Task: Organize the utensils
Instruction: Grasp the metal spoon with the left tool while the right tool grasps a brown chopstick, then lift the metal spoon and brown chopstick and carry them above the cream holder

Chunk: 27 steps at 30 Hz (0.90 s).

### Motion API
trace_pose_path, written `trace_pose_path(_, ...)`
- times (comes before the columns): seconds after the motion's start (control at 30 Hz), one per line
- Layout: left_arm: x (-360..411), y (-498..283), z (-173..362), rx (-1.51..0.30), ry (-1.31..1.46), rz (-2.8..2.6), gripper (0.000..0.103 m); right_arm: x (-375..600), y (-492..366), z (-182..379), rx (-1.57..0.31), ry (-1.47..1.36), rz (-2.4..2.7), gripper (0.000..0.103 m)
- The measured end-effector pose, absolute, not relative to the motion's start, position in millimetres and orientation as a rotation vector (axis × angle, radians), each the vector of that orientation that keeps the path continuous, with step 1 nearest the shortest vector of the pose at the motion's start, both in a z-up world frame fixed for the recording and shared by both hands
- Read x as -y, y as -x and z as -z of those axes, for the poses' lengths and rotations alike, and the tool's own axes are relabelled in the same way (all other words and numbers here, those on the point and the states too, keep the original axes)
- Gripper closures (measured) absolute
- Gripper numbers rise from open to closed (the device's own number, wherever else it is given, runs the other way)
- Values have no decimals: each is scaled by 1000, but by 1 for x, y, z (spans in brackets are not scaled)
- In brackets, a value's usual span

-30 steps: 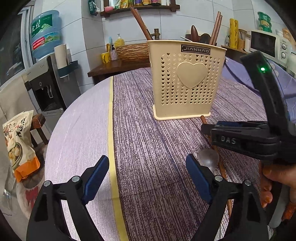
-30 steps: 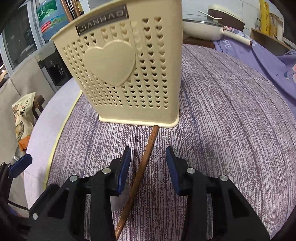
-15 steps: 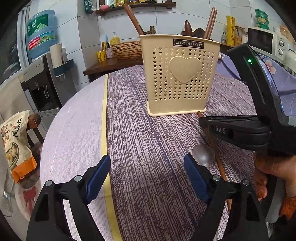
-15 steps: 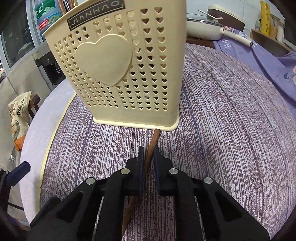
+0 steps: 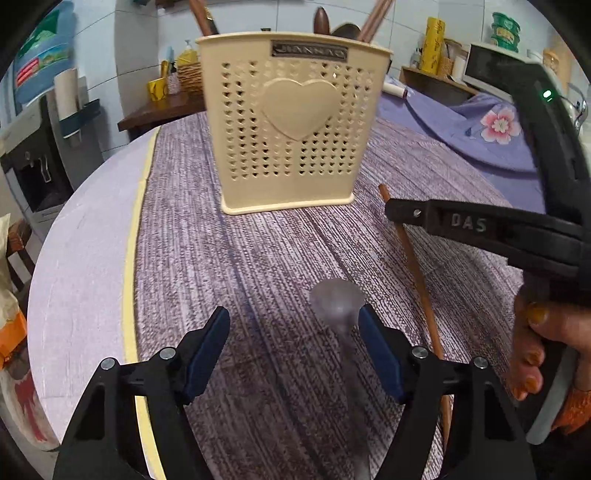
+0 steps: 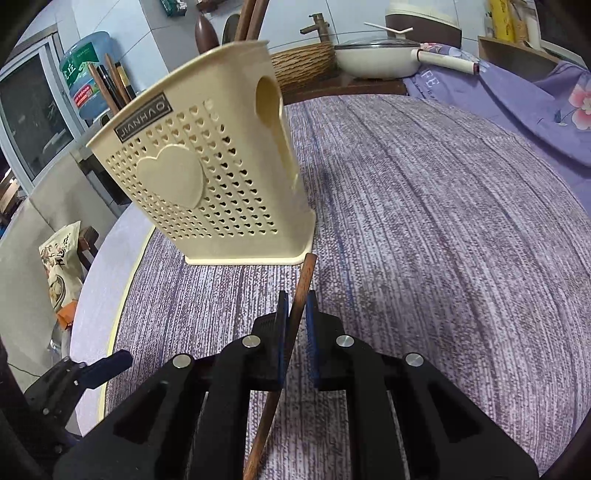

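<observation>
The wooden stick (image 6: 300, 295) runs lengthwise away from the right gripper (image 6: 295, 314), its far tip pointing at the bottom right corner of the cream utensil holder (image 6: 207, 192) and ending just beside that corner; whether tip and holder touch cannot be told. The stick's near end slants down and to the left, passing under the gripper body. The right gripper's two blue-padded jaws are closed on the stick partway along its length, one pad on each side.

From the left wrist view the same stick (image 5: 413, 258) shows as a long thin line leaning from the holder's base (image 5: 291, 125) down toward the near right, crossed by the right gripper (image 5: 391, 208) (the person's hand (image 5: 532, 347) grips its handle at the right edge).

The left gripper (image 5: 293, 350) has its jaws wide apart, holding nothing. A blurred grey spoon (image 5: 338, 299) lies with its bowl pointing toward the holder, just inside the right-hand jaw; its handle trails back between the jaws.

Both utensils and the holder are over the purple striped tablecloth (image 5: 258, 258). Other wooden handles (image 6: 255, 18) stand up out of the holder.
</observation>
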<state>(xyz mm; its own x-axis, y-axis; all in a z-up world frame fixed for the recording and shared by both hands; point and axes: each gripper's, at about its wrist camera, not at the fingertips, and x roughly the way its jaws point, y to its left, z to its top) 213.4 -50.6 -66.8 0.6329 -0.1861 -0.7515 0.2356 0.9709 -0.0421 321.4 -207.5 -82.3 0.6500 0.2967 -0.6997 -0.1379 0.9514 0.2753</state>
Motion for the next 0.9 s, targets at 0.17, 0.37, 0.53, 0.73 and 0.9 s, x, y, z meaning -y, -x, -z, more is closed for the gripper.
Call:
trace_pose_path(0.17,63,-223,72,-899,-54,277,40,210,-316,79,-809,-198,-253,93)
trace_pose_path(0.37,75,-229,76,-909,-82,273,45,216,-311,73,-778,-192,-249,93)
trace_pose_path(0.53,82,-232,74,-909,-95,277,59,219,-306,72,-767,-190,-250,93)
trace_pose_path(0.73,83,-237,73,-906,-72,279,68,219,-303,70,-757,-195,-263,93)
trace_pose_path(0.9,73,-238,68,-888,-14,278,68,222,-299,66,-741,-205,-284,93)
